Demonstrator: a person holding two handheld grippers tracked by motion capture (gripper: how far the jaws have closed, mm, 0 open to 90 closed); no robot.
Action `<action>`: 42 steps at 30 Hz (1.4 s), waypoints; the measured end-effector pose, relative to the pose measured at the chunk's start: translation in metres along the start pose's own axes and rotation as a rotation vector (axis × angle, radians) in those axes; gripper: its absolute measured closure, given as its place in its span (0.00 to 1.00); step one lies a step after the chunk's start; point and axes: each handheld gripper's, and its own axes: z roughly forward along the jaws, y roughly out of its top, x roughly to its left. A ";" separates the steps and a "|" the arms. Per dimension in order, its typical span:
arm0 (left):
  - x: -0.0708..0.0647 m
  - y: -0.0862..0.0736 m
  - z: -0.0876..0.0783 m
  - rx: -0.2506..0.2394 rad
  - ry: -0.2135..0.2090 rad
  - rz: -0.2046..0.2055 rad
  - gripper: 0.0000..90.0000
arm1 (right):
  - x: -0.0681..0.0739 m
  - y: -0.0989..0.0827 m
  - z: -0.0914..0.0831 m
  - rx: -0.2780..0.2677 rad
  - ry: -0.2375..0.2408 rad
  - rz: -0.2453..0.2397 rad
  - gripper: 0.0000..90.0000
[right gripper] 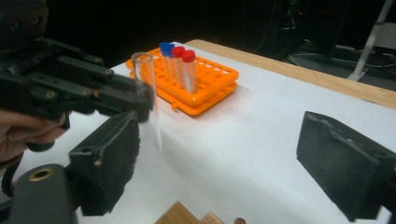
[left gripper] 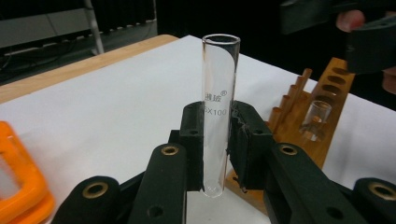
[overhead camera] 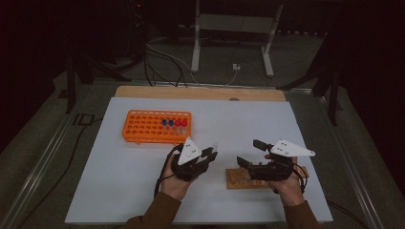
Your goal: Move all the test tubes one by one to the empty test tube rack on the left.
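Observation:
My left gripper (left gripper: 215,128) is shut on a clear glass test tube (left gripper: 219,107), which stands upright between its pads with its open mouth up. From above, the left gripper (overhead camera: 210,153) hovers over the white mat with the tube (overhead camera: 215,144) at its tip. My right gripper (right gripper: 229,163) is open with nothing between its pads. It sits just right of the left one, above a wooden tube rack (overhead camera: 239,180). The right gripper view has the left gripper (right gripper: 93,88) and its tube (right gripper: 149,102) close ahead. One short glass tube (left gripper: 317,119) stands in the wooden rack (left gripper: 334,93).
An orange tube rack (overhead camera: 156,126) sits at the back left of the white mat (overhead camera: 119,191), with two blue-capped tubes (right gripper: 166,56) and two red-capped tubes (right gripper: 187,65) at one end. A wooden board edge (overhead camera: 200,93) runs behind the mat. Cables and a stand lie on the floor beyond.

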 end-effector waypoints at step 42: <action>0.101 -0.019 -0.056 -0.053 0.332 -0.114 0.85 | -0.018 -0.016 -0.025 -0.036 -0.059 0.051 0.00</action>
